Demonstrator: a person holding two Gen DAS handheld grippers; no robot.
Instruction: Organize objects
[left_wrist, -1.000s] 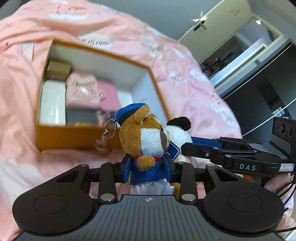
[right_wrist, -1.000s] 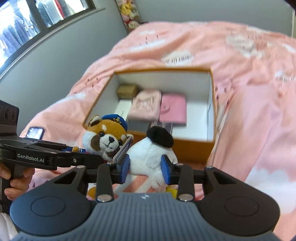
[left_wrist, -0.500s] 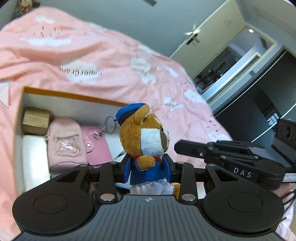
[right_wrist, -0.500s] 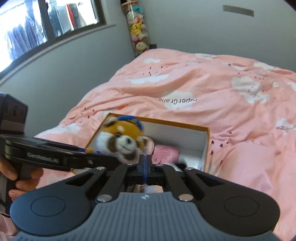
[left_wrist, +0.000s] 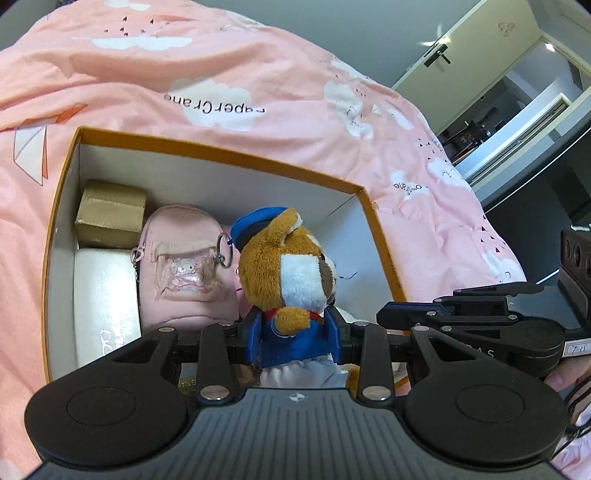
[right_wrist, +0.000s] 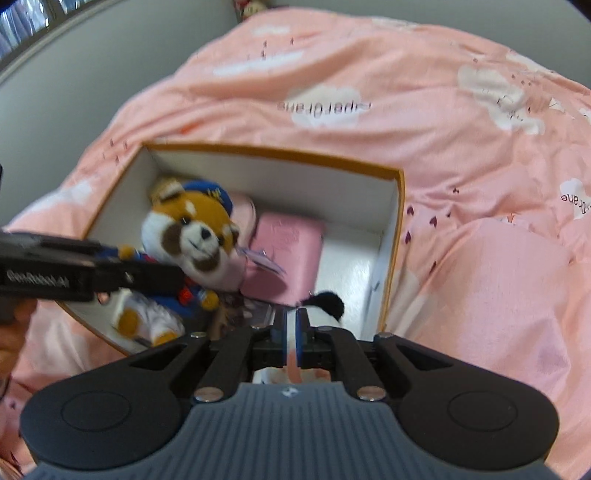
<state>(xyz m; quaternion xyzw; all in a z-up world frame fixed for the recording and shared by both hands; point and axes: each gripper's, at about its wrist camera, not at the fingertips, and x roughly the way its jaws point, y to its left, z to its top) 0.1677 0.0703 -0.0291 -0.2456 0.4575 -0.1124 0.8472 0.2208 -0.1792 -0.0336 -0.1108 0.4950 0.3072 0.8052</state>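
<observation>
My left gripper (left_wrist: 293, 339) is shut on a red panda plush (left_wrist: 291, 273) in a blue cap and jacket, held upright over the open orange box (left_wrist: 207, 151). The plush also shows in the right wrist view (right_wrist: 188, 236), above the box (right_wrist: 395, 236). My right gripper (right_wrist: 291, 332) is shut on a white plush with a black ear (right_wrist: 325, 302), pinching a thin part of it above the box's near right corner. Most of the white plush is hidden under the gripper.
Inside the box lie a gold box (left_wrist: 110, 214), a white case (left_wrist: 103, 295), a pale pink pouch (left_wrist: 181, 266) and a pink wallet (right_wrist: 284, 254). The box sits on a pink cloud-print duvet (left_wrist: 221, 74). A doorway (left_wrist: 517, 103) lies at the far right.
Both grippers have moved forward over the box with their plush toys. The right gripper went from wide around the white plush to a tight pinch on it.
</observation>
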